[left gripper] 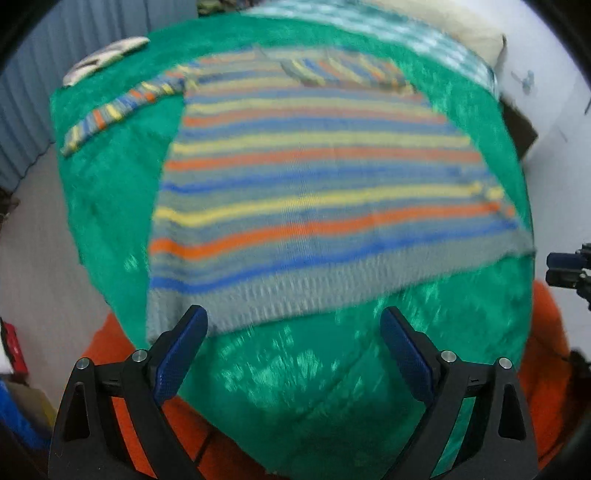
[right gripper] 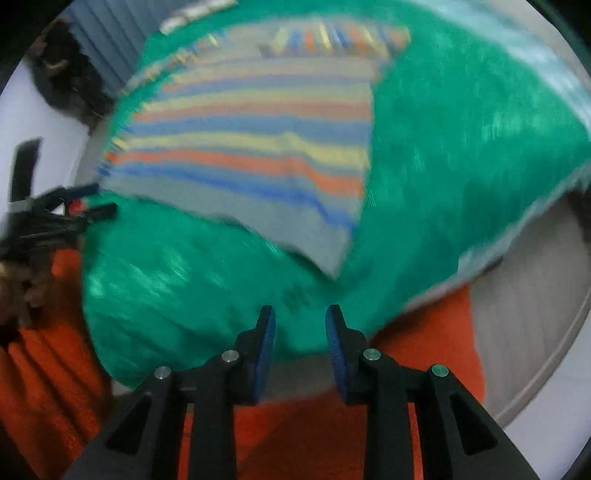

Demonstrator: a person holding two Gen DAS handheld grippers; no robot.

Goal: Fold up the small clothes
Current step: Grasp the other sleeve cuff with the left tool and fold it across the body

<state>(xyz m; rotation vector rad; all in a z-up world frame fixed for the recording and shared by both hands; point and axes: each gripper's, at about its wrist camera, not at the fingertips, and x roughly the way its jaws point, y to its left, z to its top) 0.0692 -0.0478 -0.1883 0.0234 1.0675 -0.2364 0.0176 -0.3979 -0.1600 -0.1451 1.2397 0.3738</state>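
A knitted sweater (left gripper: 314, 177) with orange, yellow, blue and grey stripes lies flat on a green fuzzy blanket (left gripper: 314, 369). One sleeve (left gripper: 118, 110) stretches out to the left; the other lies folded across the top of the body (left gripper: 351, 72). My left gripper (left gripper: 293, 321) stands wide open just in front of the grey hem, its left fingertip over the hem's corner, nothing between the pads. My right gripper (right gripper: 300, 314) hovers open over the bare blanket (right gripper: 461, 166), short of the sweater's (right gripper: 251, 147) near corner, holding nothing. Both views are motion-blurred.
Orange fabric (right gripper: 314, 435) lies under the blanket's near edge. A white patterned cloth (left gripper: 103, 59) sits at the blanket's far left, a pale pillow (left gripper: 461, 29) at the far right. The left gripper (right gripper: 92, 199) and a hand (right gripper: 22, 288) show at the right wrist view's left.
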